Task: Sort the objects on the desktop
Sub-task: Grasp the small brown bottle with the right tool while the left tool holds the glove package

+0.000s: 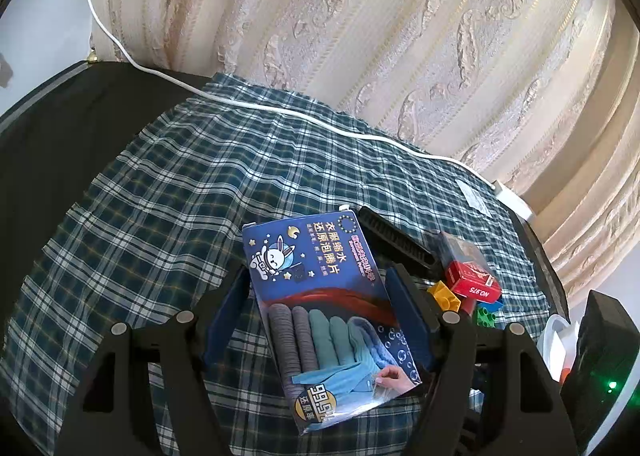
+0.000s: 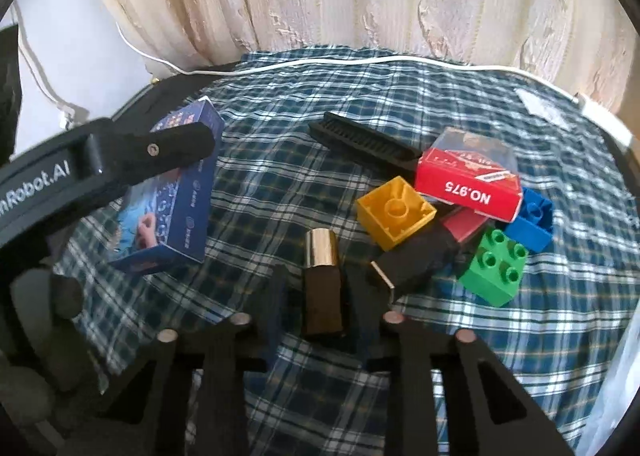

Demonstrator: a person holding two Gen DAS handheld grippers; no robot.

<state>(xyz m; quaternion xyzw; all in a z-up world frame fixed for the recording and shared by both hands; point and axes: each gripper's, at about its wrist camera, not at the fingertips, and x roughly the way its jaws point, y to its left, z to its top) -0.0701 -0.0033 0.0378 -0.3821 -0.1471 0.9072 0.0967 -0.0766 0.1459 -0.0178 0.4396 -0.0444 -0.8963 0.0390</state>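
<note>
My left gripper [image 1: 320, 284] is shut on a blue box with a rabbit picture [image 1: 320, 304], its blue pads pressed on both long sides; the box is held above the plaid cloth. The box also shows in the right wrist view [image 2: 176, 211], with the left gripper's finger across it. My right gripper [image 2: 320, 288] holds a dark bottle with a shiny metal cap [image 2: 322, 280] between its fingers. To the right lie a yellow brick [image 2: 394, 211], a red card box [image 2: 468, 181], a green brick [image 2: 494, 268], a blue brick [image 2: 532, 219] and a black comb [image 2: 364, 143].
A blue plaid cloth [image 2: 280, 183] covers the dark table. A white cable [image 1: 280, 111] runs along the back edge to a white plug [image 1: 516, 201]. A cream curtain [image 1: 360, 15] hangs behind. A small black box [image 2: 416, 260] lies by the bricks. A black device with a green light [image 1: 604, 360] stands at right.
</note>
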